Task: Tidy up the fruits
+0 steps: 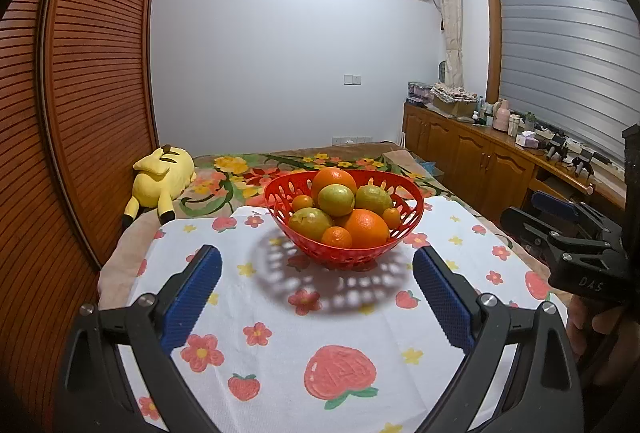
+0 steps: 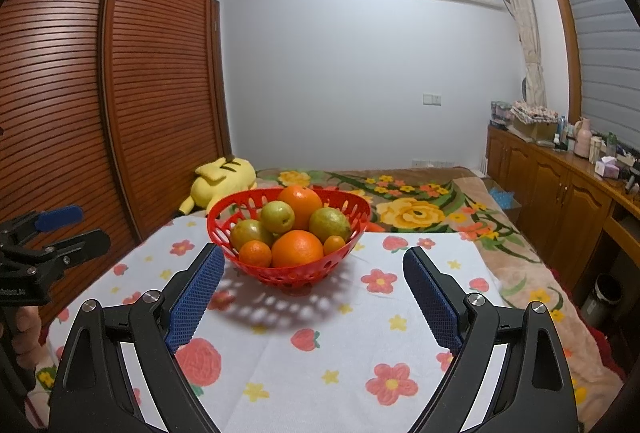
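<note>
A red perforated basket (image 1: 408, 211) (image 2: 352, 211) stands on the white floral cloth (image 1: 320, 333) (image 2: 320, 333). It holds oranges (image 1: 366, 227) (image 2: 298, 247), green fruits (image 1: 336, 199) (image 2: 278, 217) and small tangerines (image 1: 337, 237) (image 2: 255, 253), piled up. My left gripper (image 1: 318, 265) is open and empty, a short way in front of the basket. My right gripper (image 2: 314, 265) is open and empty, just in front of the basket and slightly to its right. The right gripper also shows at the right edge of the left wrist view (image 1: 568, 229).
A yellow plush toy (image 1: 160, 181) (image 2: 222, 181) lies behind the cloth at the left, beside a slatted wooden wardrobe (image 1: 92, 93). A flowered blanket (image 2: 416, 209) covers the bed beyond. A wooden cabinet (image 1: 480, 157) with clutter runs along the right. A bin (image 2: 602, 299) stands on the floor at the right.
</note>
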The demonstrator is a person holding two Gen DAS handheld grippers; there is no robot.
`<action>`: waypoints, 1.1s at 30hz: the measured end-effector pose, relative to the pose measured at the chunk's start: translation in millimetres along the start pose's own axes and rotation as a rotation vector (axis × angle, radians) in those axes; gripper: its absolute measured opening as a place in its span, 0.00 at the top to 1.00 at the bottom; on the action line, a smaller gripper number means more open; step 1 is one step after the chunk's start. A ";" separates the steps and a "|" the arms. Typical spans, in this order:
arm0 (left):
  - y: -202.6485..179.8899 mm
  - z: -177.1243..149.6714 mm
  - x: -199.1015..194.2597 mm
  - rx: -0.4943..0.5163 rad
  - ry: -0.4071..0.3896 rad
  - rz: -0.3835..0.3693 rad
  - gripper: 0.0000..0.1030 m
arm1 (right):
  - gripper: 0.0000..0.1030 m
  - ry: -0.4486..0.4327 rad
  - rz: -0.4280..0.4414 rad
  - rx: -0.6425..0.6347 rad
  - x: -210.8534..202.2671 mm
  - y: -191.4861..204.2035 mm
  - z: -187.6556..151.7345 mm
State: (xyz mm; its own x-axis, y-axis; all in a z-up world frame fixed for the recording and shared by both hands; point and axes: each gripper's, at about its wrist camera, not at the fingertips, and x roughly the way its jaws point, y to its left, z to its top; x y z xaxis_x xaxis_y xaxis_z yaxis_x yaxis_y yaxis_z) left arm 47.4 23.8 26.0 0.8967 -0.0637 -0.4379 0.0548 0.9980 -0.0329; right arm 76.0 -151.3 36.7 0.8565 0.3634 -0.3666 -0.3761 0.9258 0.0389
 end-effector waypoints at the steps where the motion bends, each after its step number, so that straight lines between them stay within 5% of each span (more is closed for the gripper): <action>1: -1.4 0.5 0.3 0.000 0.001 0.001 0.05 | 0.10 0.001 0.000 0.000 0.2 0.4 0.2; 33: -3.9 1.2 -2.5 -0.002 0.000 0.000 0.05 | 0.10 0.001 -0.001 -0.003 -0.4 2.5 0.0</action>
State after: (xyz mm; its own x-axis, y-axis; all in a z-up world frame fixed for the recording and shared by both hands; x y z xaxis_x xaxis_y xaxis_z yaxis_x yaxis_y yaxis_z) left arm 45.5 20.1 28.3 0.8967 -0.0640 -0.4381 0.0544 0.9979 -0.0346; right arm 74.7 -149.1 37.0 0.8564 0.3626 -0.3676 -0.3764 0.9258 0.0362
